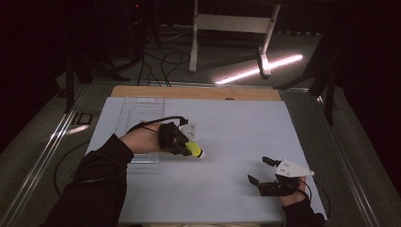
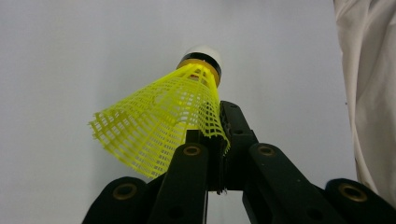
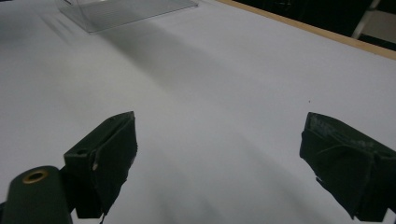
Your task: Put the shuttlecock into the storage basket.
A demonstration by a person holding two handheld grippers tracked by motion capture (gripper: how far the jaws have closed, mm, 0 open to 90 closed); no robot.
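A yellow shuttlecock (image 2: 164,123) is pinched by its mesh skirt between the closed jaws of the left gripper (image 1: 185,144), white cork end pointing away from the hand. In the high view it is seen just off the right edge of a clear acrylic tray (image 1: 137,113), with the cork tip out over bare tabletop (image 1: 236,127).

The right gripper (image 1: 259,171) is seen well to the right of the tray, near the front edge of the tabletop; its jaws are spread wide with nothing between them (pale sheet is seen through the gap in the right gripper view).

Edges and room: between the tray and the right gripper the surface is open. The back edge beyond the tray is marked by a wooden strip (image 1: 198,92). The right edge lies just beyond the right gripper. A metal rail (image 1: 52,142) is seen running along the floor left of the tray.

Surface: the tabletop is covered by a flat matte sheet, pale grey-white, and the tray's far corner is picked up in the right gripper view. Room: kept dark; behind the tray a white frame stand (image 1: 231,28) is set on the floor, with loose cables (image 1: 161,64) and a bright streak of light (image 1: 260,70) beside it.
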